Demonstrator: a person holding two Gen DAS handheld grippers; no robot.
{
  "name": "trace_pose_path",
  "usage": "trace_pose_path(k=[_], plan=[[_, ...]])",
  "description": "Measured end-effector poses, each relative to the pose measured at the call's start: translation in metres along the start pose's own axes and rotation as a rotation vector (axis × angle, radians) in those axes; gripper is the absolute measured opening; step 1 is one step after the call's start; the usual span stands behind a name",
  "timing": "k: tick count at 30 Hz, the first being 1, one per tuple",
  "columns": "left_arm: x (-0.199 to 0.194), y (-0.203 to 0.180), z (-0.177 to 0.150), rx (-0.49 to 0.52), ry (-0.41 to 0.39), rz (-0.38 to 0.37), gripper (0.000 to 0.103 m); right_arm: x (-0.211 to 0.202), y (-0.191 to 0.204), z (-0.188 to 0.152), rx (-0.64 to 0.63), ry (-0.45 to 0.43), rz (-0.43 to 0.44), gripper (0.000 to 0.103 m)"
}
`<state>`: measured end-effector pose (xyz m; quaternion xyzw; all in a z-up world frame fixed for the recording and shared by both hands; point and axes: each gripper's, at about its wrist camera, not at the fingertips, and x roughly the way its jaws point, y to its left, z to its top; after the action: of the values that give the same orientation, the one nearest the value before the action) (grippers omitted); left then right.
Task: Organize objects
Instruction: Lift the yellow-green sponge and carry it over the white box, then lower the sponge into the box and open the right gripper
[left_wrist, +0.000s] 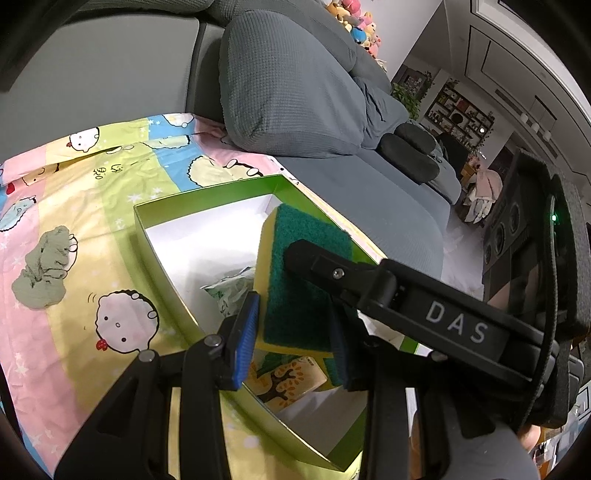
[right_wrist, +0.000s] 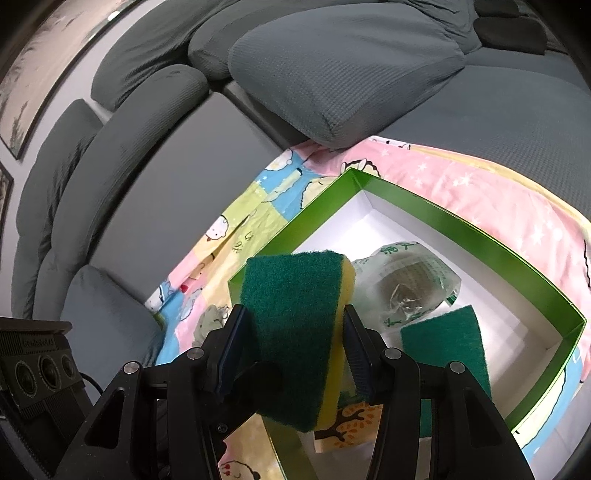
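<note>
A green-and-yellow scrub sponge (left_wrist: 295, 266) (right_wrist: 295, 332) hangs over the open green box (left_wrist: 162, 258) (right_wrist: 424, 206). My right gripper (right_wrist: 295, 354) is shut on the sponge; its black finger (left_wrist: 332, 269) lies across the sponge in the left wrist view. My left gripper (left_wrist: 291, 339) has blue pads on either side of the same sponge, and I cannot tell whether they press it. In the box lie a clear bag with a scourer (right_wrist: 406, 288), a second green sponge (right_wrist: 447, 350) and a wooden block with a tree print (left_wrist: 284, 376) (right_wrist: 351, 424).
The box sits on a cartoon-print sheet (left_wrist: 55, 206) (right_wrist: 498, 184) spread over a grey sofa with cushions (left_wrist: 288, 85) (right_wrist: 332, 74). A crumpled grey-green cloth (left_wrist: 44, 269) lies on the sheet left of the box.
</note>
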<state>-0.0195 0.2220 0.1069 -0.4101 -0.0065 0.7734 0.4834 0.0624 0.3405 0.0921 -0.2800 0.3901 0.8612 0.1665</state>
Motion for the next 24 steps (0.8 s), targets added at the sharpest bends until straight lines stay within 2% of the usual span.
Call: trace_pose_path(k=[15,24], plan=[[0.019,0.003,-0.004,-0.046,0.043,-0.071,0.033,0.003,-0.012,0.002,0.022,-0.006,-0.09,0.053],[0.029,0.005,-0.006,-0.069,0.073,-0.086,0.033,0.009,-0.019,0.003,0.03,0.005,-0.132,0.053]])
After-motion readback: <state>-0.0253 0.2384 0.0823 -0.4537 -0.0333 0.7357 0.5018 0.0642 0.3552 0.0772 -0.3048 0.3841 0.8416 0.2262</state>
